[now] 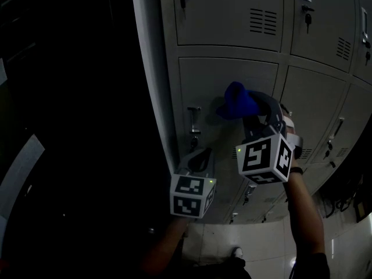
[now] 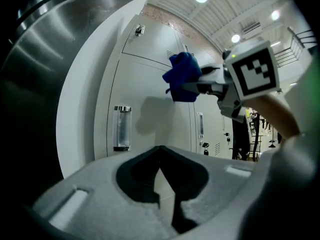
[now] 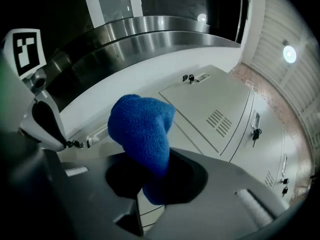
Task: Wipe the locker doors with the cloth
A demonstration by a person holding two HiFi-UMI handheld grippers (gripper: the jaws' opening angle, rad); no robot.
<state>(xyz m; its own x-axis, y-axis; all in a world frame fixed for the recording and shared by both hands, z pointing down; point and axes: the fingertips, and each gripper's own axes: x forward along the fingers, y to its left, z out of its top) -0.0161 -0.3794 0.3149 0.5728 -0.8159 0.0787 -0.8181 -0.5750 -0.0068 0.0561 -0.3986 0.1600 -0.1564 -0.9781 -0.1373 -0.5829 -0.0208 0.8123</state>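
Currently right gripper (image 3: 150,176) clenched on blue cloth (image 3: 142,134) near locker door (image 3: 210,104); left gripper (image 2: 160,156) closed, empty.

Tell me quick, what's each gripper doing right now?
Left gripper: closed, holding nothing.
Right gripper: closed on the blue cloth.

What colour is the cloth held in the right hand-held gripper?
Blue. The cloth shows best in the right gripper view.

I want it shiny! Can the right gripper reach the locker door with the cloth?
Probably yes. The right gripper holds the blue cloth right in front of the locker door, with nothing between them.
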